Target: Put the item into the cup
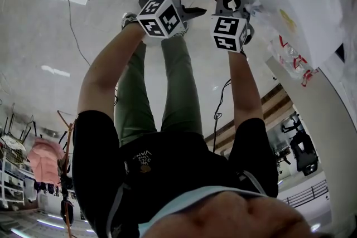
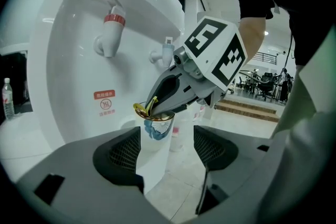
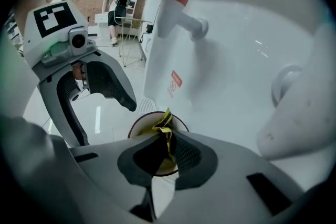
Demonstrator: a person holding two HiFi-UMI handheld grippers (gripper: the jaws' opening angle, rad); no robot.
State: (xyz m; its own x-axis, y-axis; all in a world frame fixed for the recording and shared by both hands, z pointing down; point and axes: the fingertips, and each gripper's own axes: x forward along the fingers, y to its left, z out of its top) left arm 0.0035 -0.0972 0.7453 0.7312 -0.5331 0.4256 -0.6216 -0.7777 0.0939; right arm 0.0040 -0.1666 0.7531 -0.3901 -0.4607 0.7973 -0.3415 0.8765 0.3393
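The red sticker (image 2: 105, 104) on the white water dispenser (image 2: 63, 50) carries characters too small to read. The right claw (image 3: 167, 140) pinches the yellow item (image 3: 164, 124) just over the cup (image 2: 152, 155) mouth. The left claw (image 2: 167, 136) is spread around the cup, seemingly without squeezing.

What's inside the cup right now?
The right gripper, shut on the yellow item, holds it at the mouth of the cup, with its top end above the rim. The jaws cover most of the inside, so the bottom cannot be seen.
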